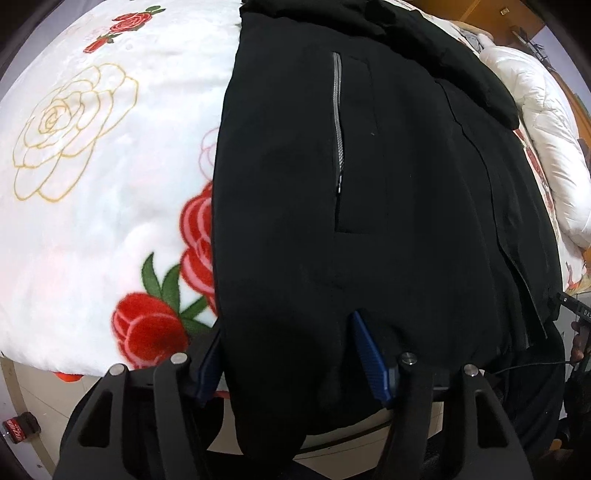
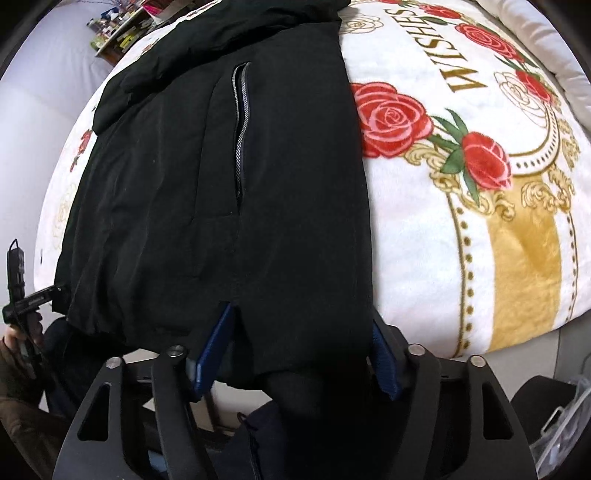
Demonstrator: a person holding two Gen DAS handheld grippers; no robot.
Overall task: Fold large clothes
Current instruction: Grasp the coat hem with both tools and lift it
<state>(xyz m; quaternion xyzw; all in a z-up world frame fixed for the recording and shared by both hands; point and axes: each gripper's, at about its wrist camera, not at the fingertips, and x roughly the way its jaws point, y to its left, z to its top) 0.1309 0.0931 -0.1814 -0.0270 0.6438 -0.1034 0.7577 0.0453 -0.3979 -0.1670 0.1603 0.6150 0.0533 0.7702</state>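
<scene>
Left wrist view: black jacket (image 1: 369, 184) hem lies between jaws.

Big black padded jacket (image 1: 369, 184) runs off the top edge in both wrist views, so collar and upper part aren't visible. Its hem drapes over the bed's edge and covers the blue fingers (image 1: 371, 354) of the left gripper (image 1: 291, 354); the fingertips are buried in fabric and pad contact is unreadable. Same on the right gripper (image 2: 303, 350): fingers (image 2: 214, 354) go under the hem. White rose-print fleece blanket (image 2: 461, 221) is hidden under the jacket. Cluttered shelf (image 2: 118, 33) at top left is too small to read.
</scene>
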